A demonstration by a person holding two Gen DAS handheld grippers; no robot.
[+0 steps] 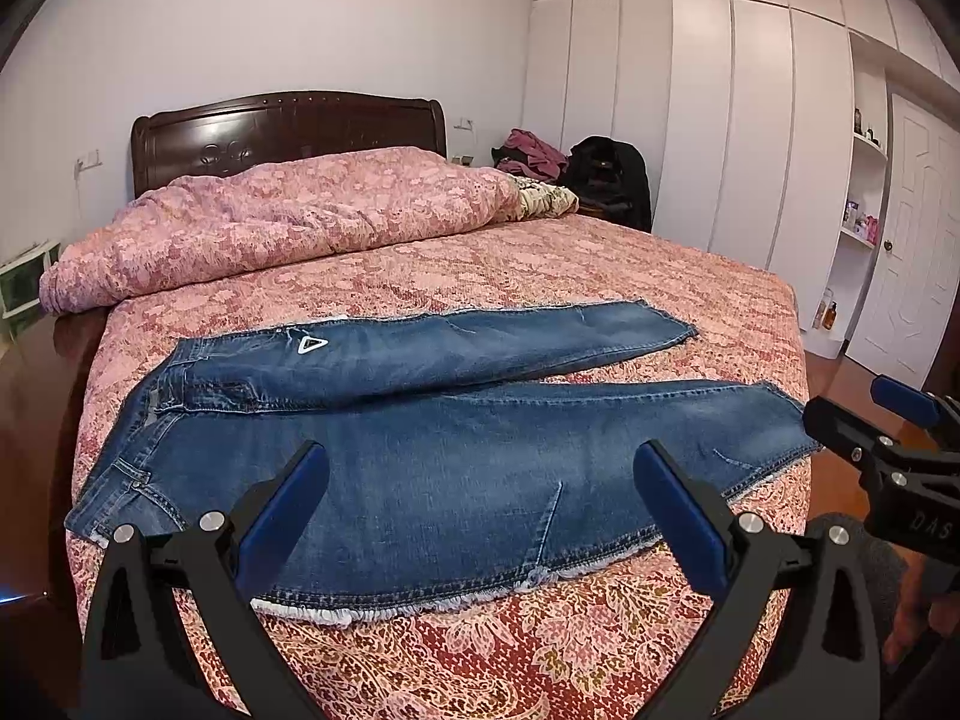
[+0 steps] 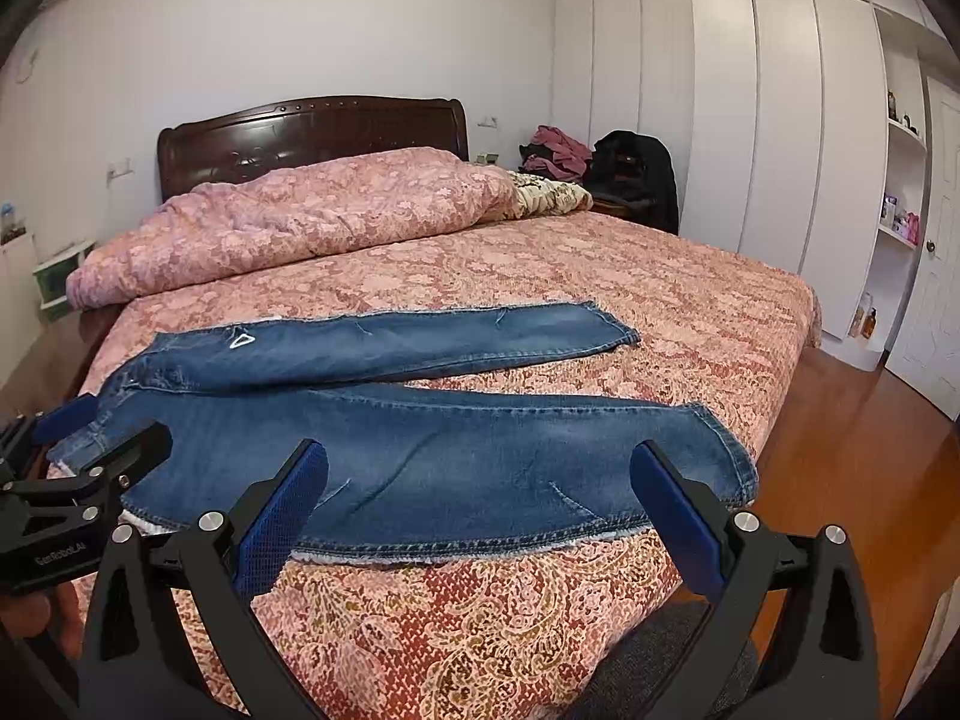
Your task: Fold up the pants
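Jeans (image 1: 420,450) flat mid-frame on bed (image 1: 600,264) | soft, heavy denim; grip hems | left tongs (image 1: 480,510), right tongs (image 2: 480,510) wide, empty

The left gripper (image 1: 480,510) points forward and slightly down, its jaws spread wide with nothing between the blue pads (image 1: 282,516). The right gripper (image 2: 480,510) sits level with it in the same pose, jaws equally wide and bare. Each shows at the edge of the other's view, so they sit side by side, apart. A hand (image 2: 42,612) grips the left gripper's handle from below.
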